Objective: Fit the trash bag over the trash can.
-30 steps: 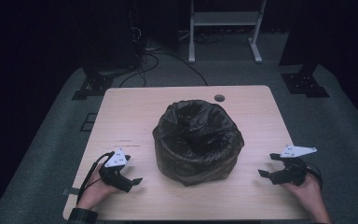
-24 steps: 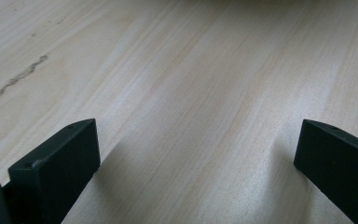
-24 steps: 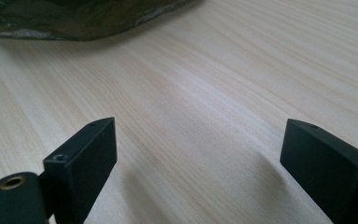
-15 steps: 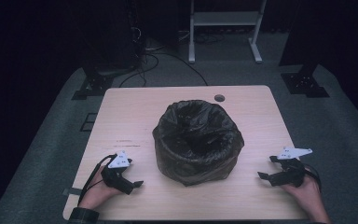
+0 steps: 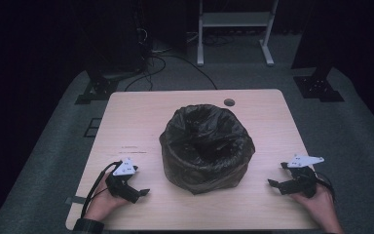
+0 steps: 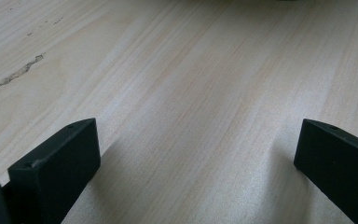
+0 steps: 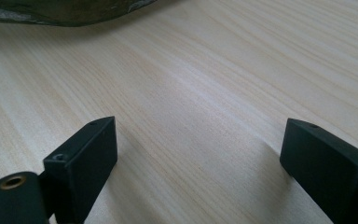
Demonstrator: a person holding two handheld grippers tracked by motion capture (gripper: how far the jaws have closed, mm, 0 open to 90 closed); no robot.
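Observation:
A round bin lined with a black plastic bag (image 5: 205, 146) stands in the middle of the light wooden table (image 5: 141, 122). My left gripper (image 5: 137, 190) rests low on the table near the front left, open, with bare wood between its jaws (image 6: 196, 154). At the front right my right gripper (image 5: 280, 181) is also open and low over the table, empty, pointing left toward the bin; the bag's lower edge (image 7: 60, 11) shows at the top of the right gripper view. Both grippers are a short way from the bin, not touching it.
A small round hole (image 5: 229, 102) sits near the table's far edge. Beyond the table are a dark floor, cables (image 5: 175, 61), stand feet (image 5: 97, 90) and a white frame (image 5: 233, 22). A scratch mark (image 6: 9, 79) runs across the wood at the left.
Both grippers have come slightly lower and nearer the table's front edge. The bin has stayed put.

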